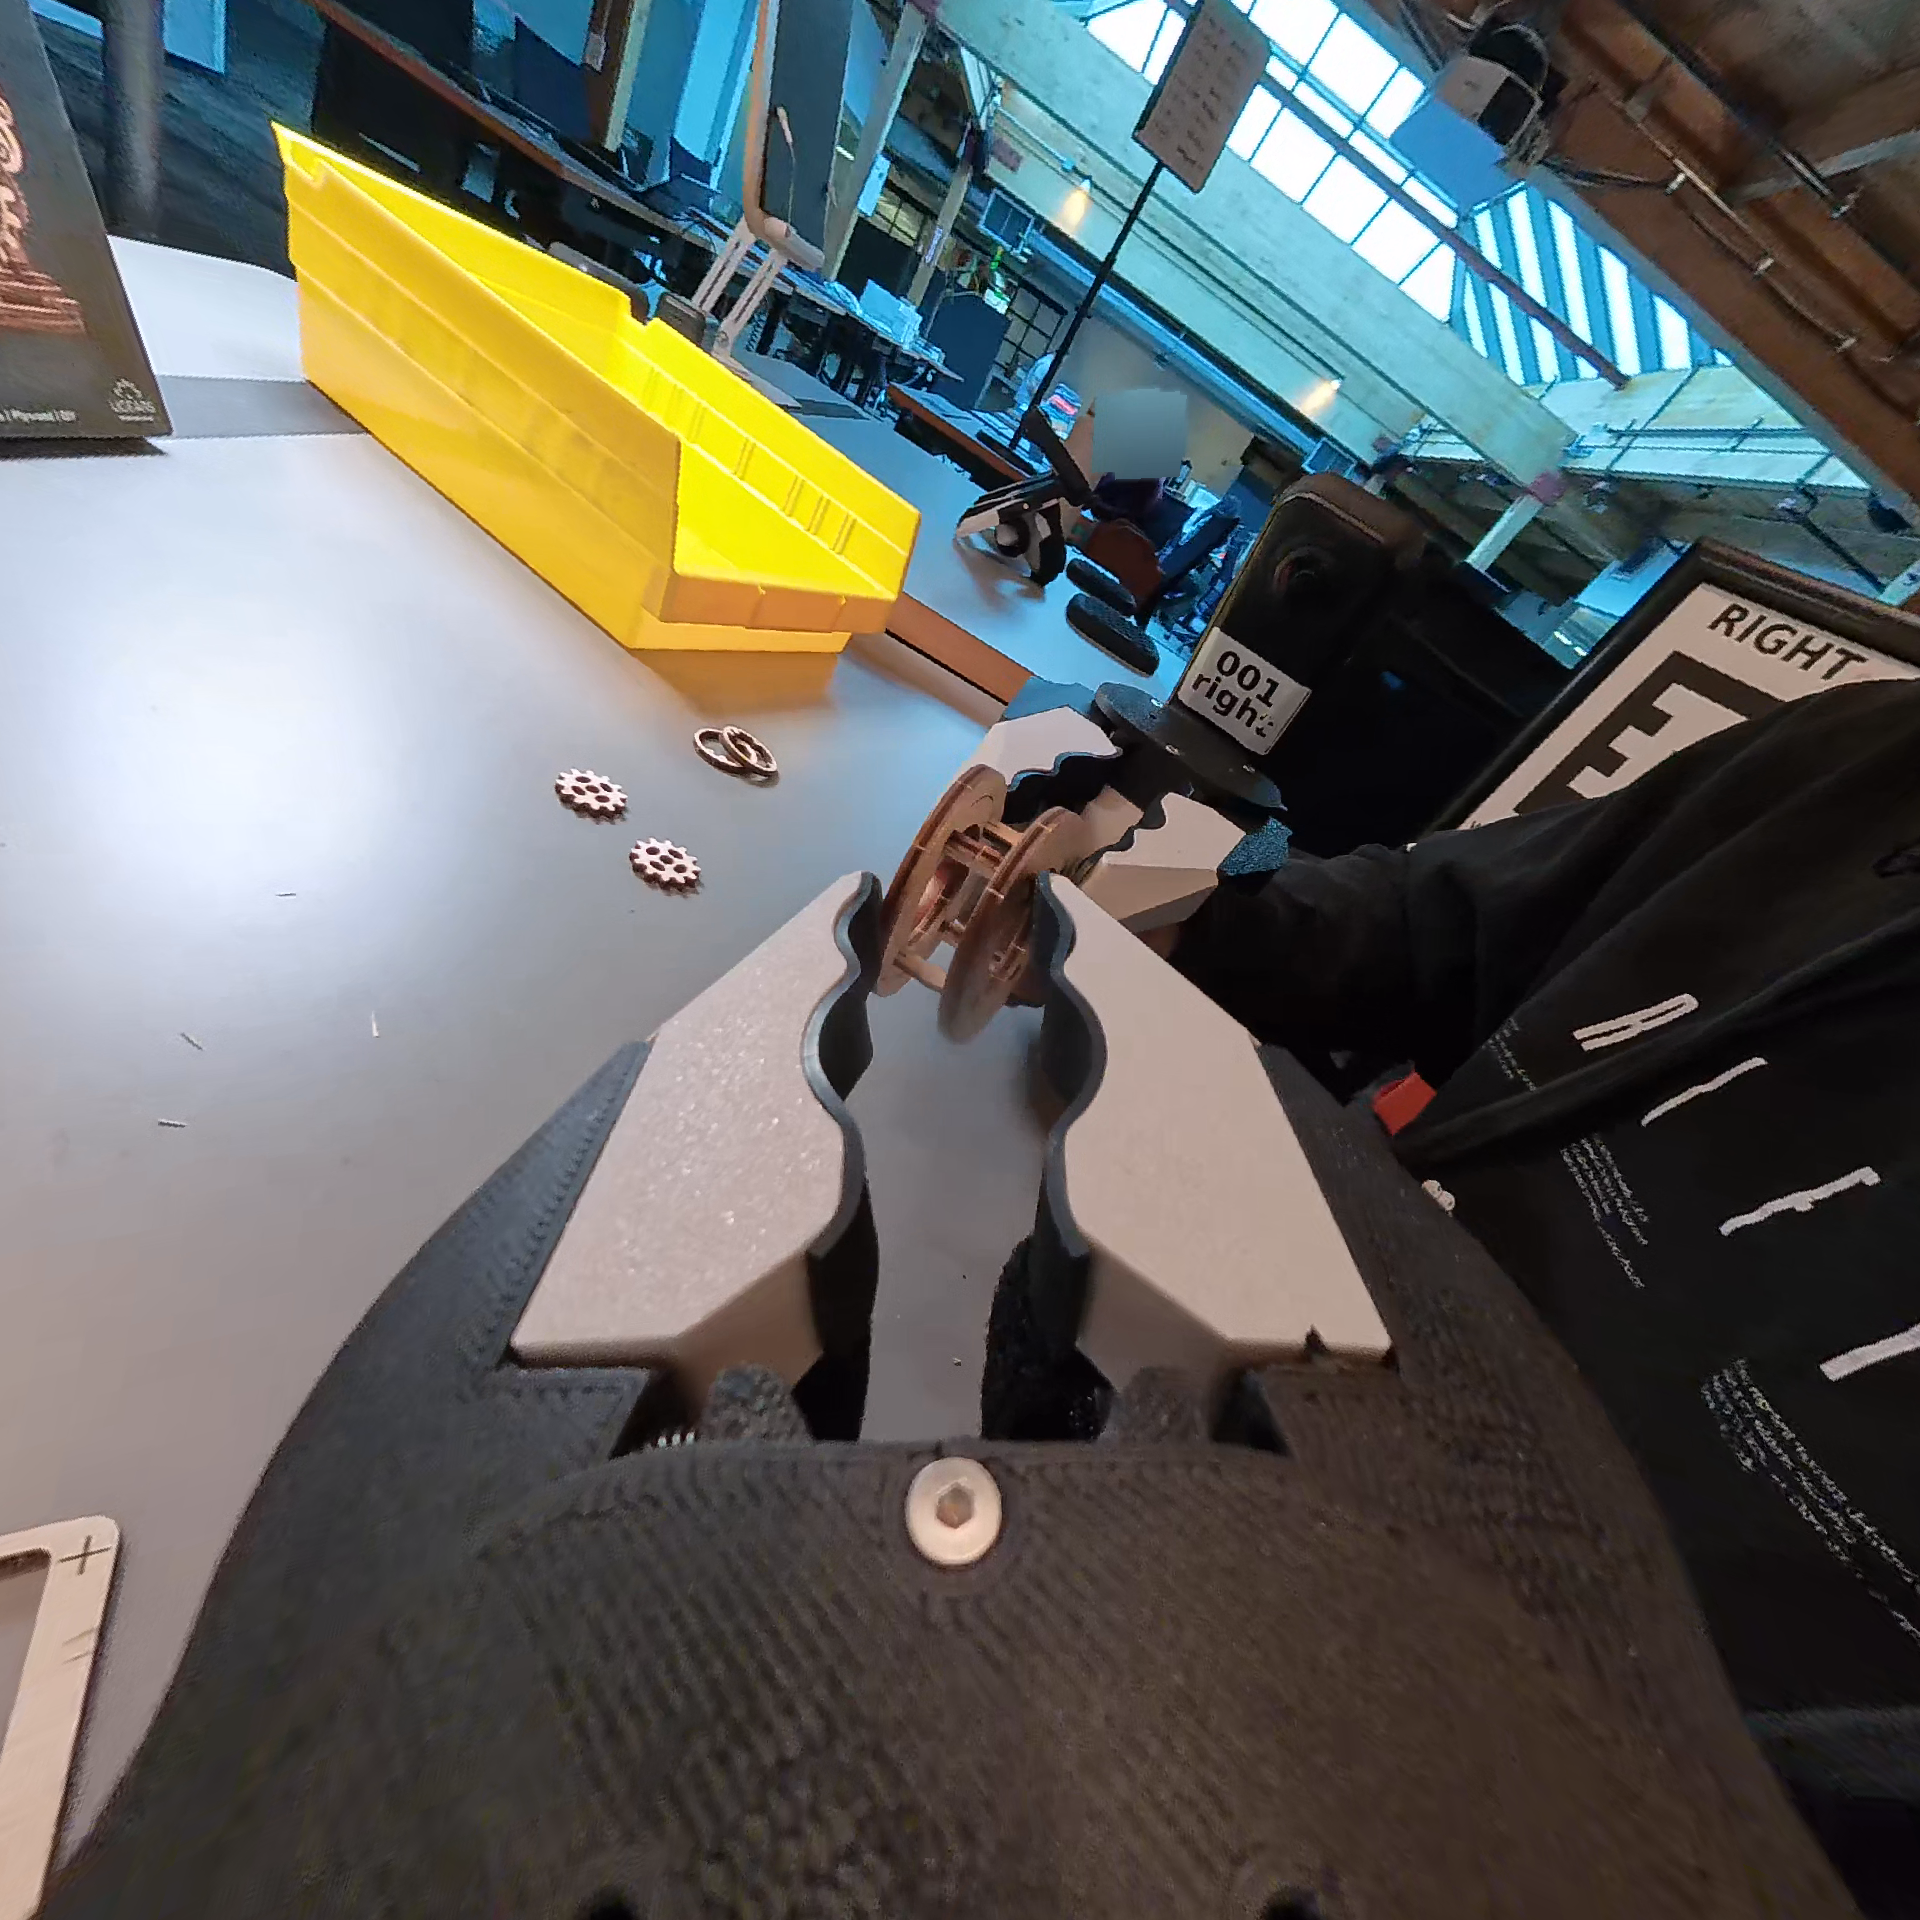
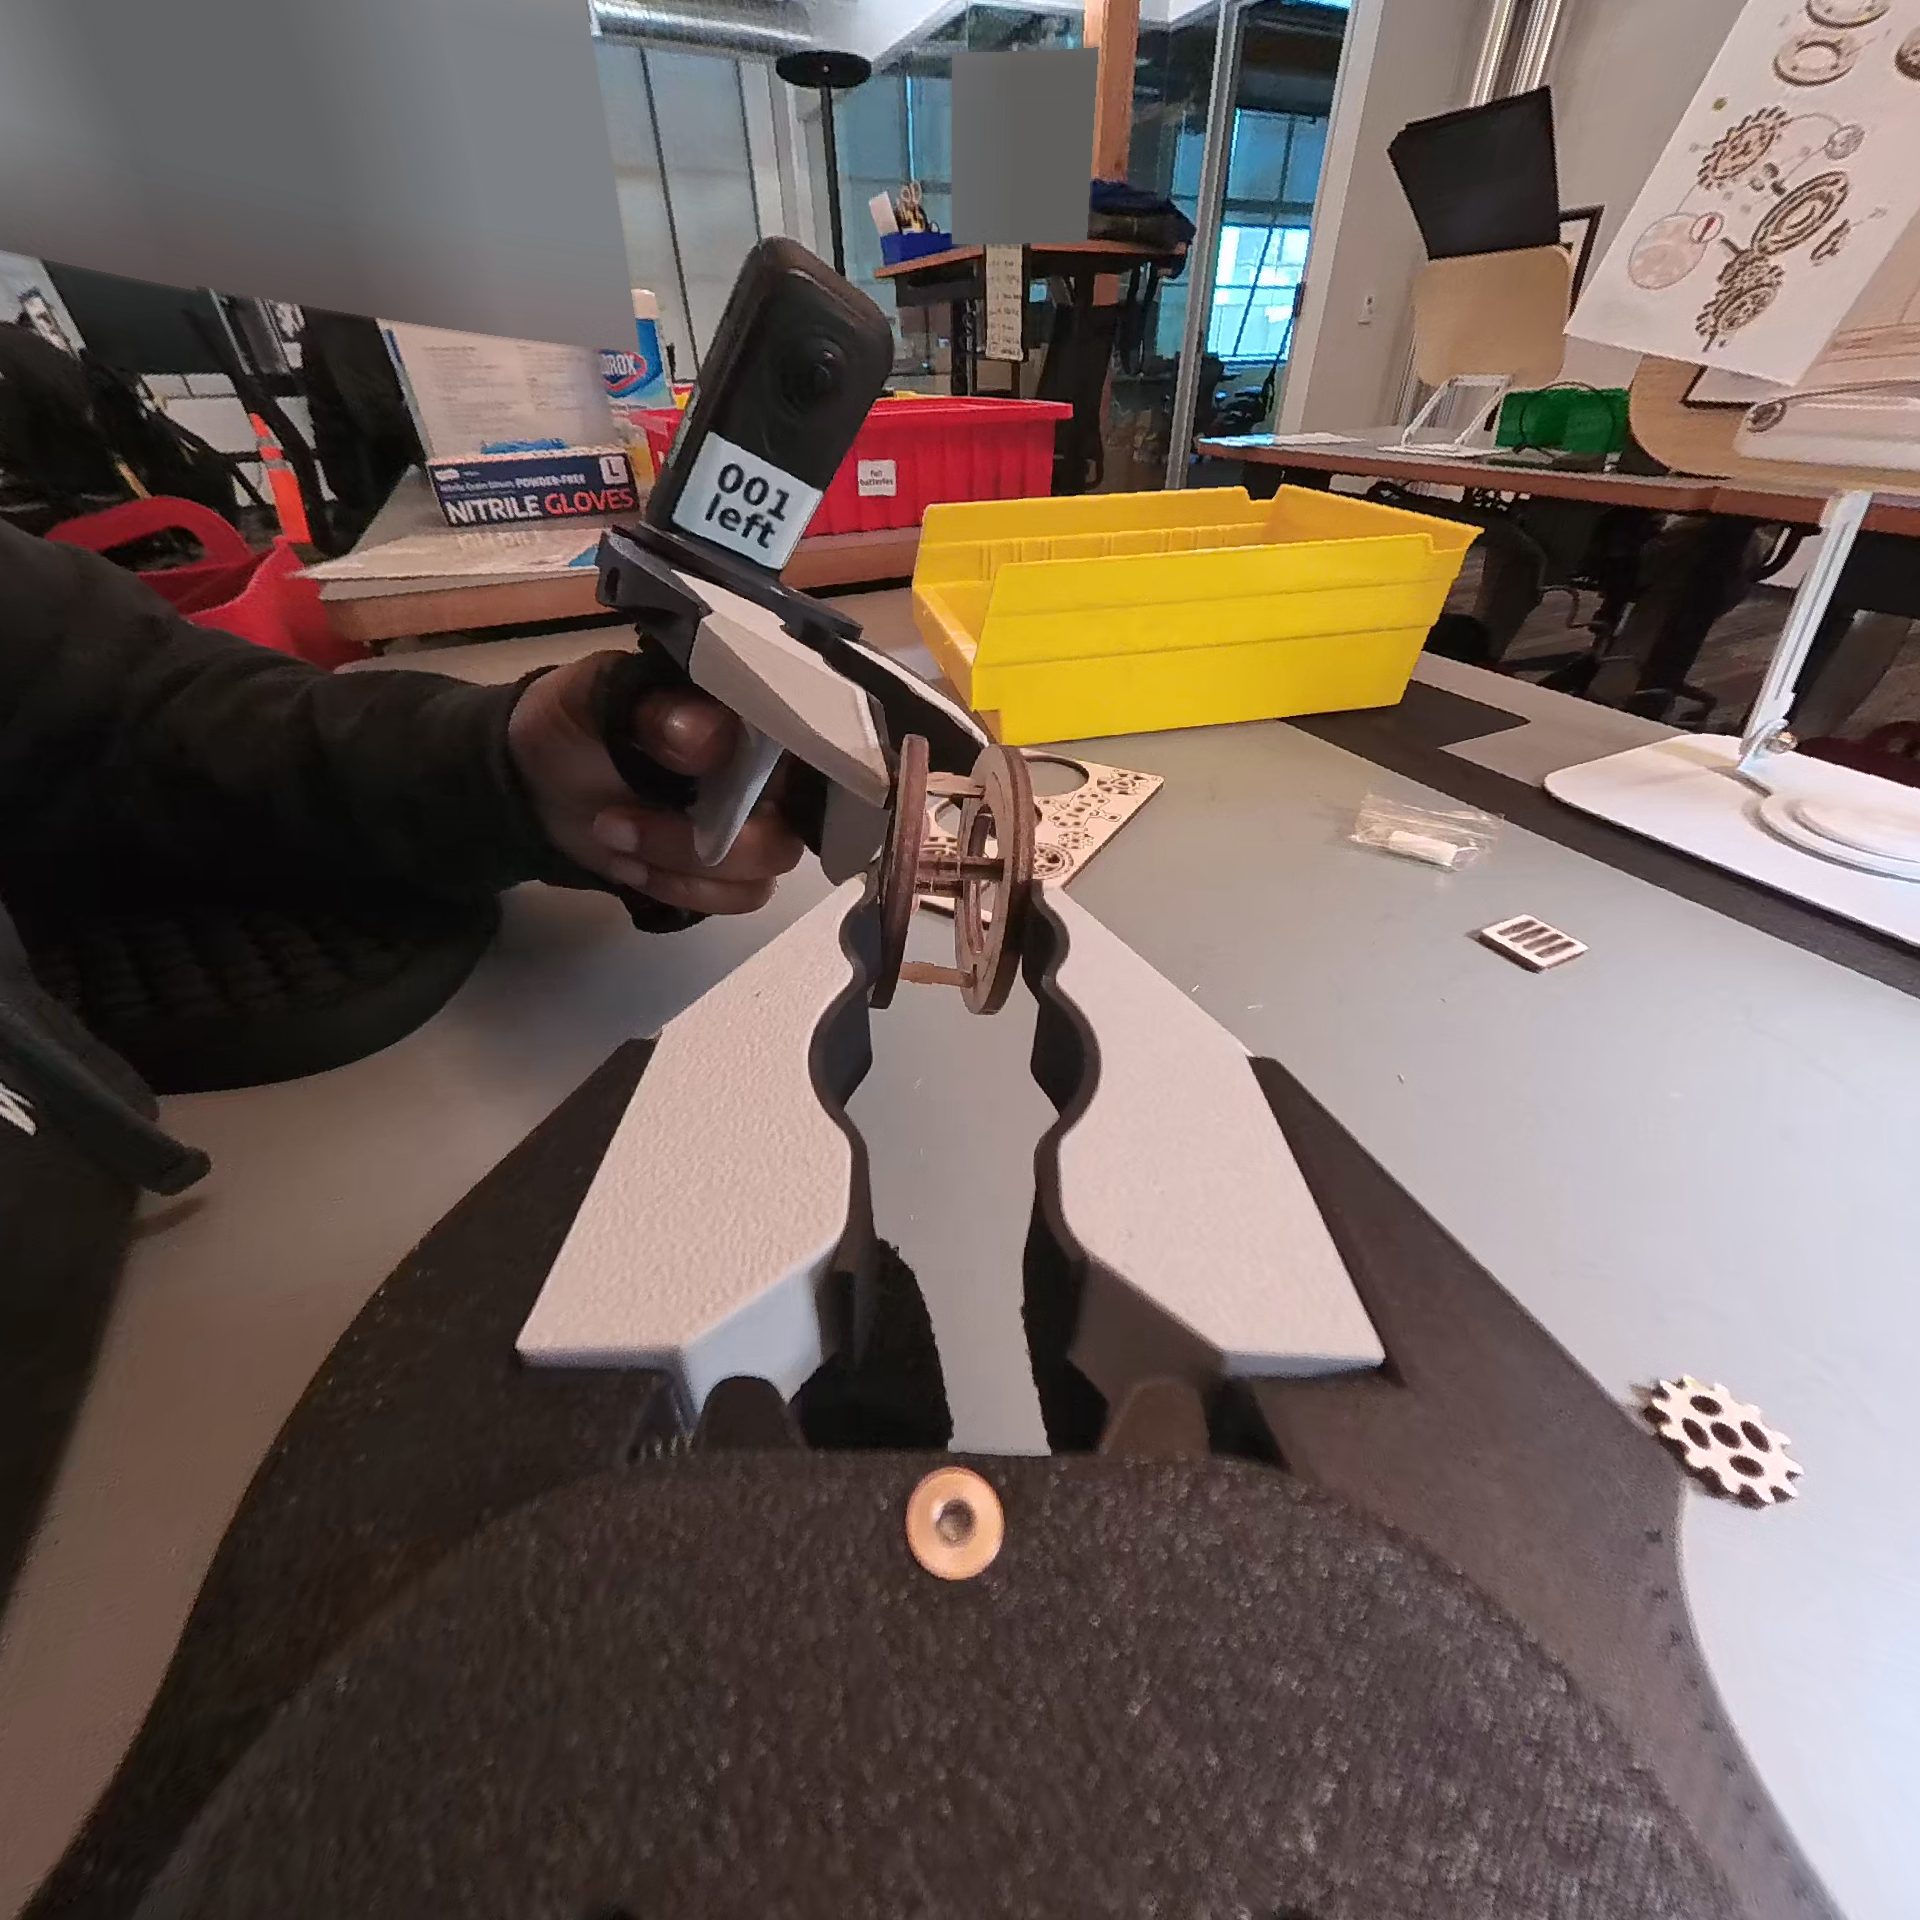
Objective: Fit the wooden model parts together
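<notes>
We are holding the wooden spool assembly (image 1: 966, 914) with both grippers at once, lifted off the grey table (image 1: 312, 935). It is made of two round discs joined by thin wooden pegs across the gap. The left gripper (image 1: 951, 914) is clamping it at the very tips, one finger pressing on each disc's outer face. The right gripper (image 2: 951, 914) is doing the same from the opposite direction, its fingertips (image 2: 1039, 925) squeezing the two discs between them. In the right wrist view, the left gripper is reaching in from the upper left, with a hand (image 2: 665, 800) wrapped round its handle.

Beyond the left gripper's tips and off to its left, two small wooden gears (image 1: 629, 826) are lying flat on the table, near each other but apart. A little farther out, a pair of wooden rings (image 1: 736, 750) is lying overlapped. Farther still sits a yellow bin (image 1: 582, 416).

Close beside the right gripper's body, on its right, another wooden gear (image 2: 1720, 1452) is lying flat. Just past the spool, a punched-out wooden sheet (image 2: 1091, 805) is lying on the table. Ahead to the right are a small slotted wooden piece (image 2: 1532, 940) and a clear plastic bag (image 2: 1429, 826).
</notes>
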Tool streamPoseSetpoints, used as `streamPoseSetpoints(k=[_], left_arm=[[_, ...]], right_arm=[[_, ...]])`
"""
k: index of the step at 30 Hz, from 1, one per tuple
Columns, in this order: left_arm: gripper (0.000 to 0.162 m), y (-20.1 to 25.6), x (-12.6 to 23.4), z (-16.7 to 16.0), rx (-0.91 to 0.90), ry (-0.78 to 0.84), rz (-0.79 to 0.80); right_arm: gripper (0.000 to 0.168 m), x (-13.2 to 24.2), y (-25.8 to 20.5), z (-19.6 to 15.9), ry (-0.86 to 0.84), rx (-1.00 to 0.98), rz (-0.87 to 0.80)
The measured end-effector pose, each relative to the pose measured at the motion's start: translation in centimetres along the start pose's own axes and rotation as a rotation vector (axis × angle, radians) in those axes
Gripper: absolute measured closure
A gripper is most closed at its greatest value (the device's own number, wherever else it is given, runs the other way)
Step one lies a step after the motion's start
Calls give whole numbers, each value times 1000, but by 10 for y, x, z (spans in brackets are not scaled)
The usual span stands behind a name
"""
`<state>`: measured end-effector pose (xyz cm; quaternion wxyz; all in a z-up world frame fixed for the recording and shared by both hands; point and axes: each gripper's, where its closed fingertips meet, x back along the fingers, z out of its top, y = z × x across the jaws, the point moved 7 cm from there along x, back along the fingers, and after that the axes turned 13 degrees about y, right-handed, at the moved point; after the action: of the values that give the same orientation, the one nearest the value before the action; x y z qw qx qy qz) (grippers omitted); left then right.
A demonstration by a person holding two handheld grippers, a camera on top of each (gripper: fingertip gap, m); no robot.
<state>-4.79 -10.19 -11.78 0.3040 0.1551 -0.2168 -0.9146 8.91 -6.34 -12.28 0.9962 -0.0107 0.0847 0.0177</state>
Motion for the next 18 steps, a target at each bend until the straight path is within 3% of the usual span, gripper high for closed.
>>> streamPoseSetpoints(k=[8,11,15,18], left_arm=[[135,0,1,1,7,12,-65],[135,3,1,3,-64,1,-90],[122,4,4,1,-238,-70,-67],[125,6,4,-4,-300,-129,-87]], right_arm=[[145,0,0,4,30,-48,44],[145,1,-1,5,31,-12,64],[145,0,-5,1,-2,35,94],[144,0,-9,-1,-27,74,113]])
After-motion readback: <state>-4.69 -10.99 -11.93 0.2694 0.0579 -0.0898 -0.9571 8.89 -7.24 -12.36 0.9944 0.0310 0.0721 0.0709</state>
